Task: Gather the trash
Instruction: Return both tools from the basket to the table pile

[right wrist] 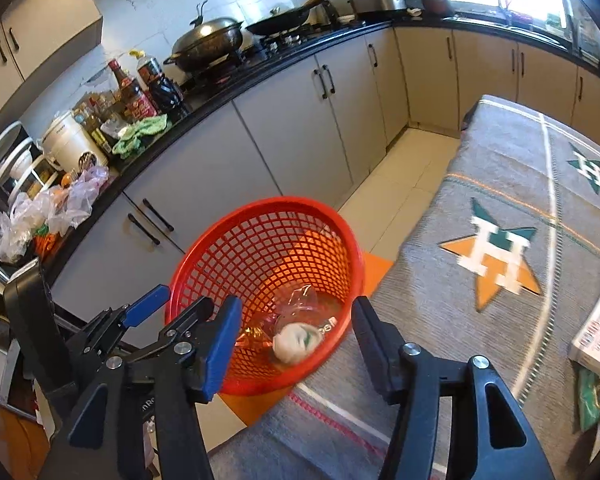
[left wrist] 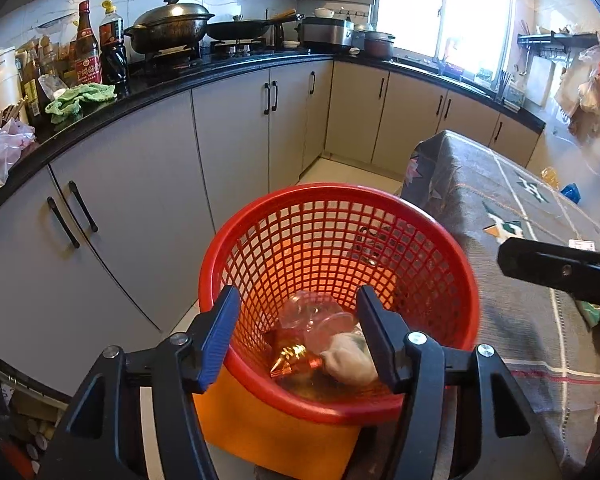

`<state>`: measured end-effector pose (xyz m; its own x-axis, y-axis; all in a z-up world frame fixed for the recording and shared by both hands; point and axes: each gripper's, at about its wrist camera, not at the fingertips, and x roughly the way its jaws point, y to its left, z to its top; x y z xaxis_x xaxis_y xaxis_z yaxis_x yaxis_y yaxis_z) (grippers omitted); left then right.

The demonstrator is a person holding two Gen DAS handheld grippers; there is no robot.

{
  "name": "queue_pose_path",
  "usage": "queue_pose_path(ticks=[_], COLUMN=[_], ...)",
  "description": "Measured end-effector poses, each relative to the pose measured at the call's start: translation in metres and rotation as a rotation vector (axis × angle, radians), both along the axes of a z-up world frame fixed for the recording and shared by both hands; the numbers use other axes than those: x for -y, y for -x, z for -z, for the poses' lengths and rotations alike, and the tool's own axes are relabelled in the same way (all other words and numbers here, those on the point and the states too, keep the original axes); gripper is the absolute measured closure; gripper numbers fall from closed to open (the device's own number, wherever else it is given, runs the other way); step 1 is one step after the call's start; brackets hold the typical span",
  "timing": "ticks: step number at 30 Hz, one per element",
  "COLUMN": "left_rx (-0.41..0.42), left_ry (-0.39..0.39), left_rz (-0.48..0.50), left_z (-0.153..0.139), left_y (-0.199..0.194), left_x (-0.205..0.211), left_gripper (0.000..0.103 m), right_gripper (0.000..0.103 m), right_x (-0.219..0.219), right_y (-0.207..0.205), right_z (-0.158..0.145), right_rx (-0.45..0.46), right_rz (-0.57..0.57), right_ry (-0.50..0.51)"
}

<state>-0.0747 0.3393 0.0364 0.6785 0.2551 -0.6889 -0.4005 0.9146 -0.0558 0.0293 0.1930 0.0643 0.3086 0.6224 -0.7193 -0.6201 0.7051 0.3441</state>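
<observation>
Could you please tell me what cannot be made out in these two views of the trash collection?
- Red basket: in the left wrist view, the left gripper fingers hide its near wall and bottom.
- Trash: the clear plastic and white wad overlap; the count is unclear.
- Flat white packet on the tablecloth: cut off by the right wrist view's edge, print blurred.
- Bottle labels: too small to read.

At the bottom of the frame the right gripper (right wrist: 296,344) has its 2 fingers spread wide with nothing between them. Past them, at centre, a red mesh basket (right wrist: 204,264) holds a crumpled white wad (right wrist: 294,342), clear plastic (right wrist: 300,300) and an orange wrapper (right wrist: 252,336). The left gripper (right wrist: 140,312) shows at lower left. A patterned grey tablecloth (right wrist: 500,208) fills the right side. A lidded wok (right wrist: 210,42) sits on the black countertop (right wrist: 204,106) at upper centre.
</observation>
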Motion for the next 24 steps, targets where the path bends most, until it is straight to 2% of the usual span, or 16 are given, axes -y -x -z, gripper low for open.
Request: queue_pose_path(ticks=[5,9,15,19,24], left_rx=[0.03,0.05,0.039,0.024,0.005], left_ry=[-0.012,-0.013,-0.022,-0.03,-0.057], left_rz=[0.03,0.072,0.15,0.213,0.315], left_z=[-0.012,-0.02,-0.021,-0.021,-0.022], left_y=[0.012,0.018,0.016,0.011,0.005], left_x=[0.022,0.046,0.09,0.122,0.173], left_gripper=[0.038,0.036,0.036,0.036,0.036], right_gripper=[0.04,0.035,0.034,0.034,0.034], right_x=[0.032,0.056,0.1,0.141,0.216], right_y=[0.018,0.031,0.047,0.052,0.056], right_z=[-0.01,-0.017,-0.02,-0.017,-0.014], right_rx=[0.024,0.042,0.043,0.031,0.019], right_rz=[0.029,0.05,0.082,0.132,0.247], right_ry=[-0.018,-0.032,-0.053,-0.075,-0.101])
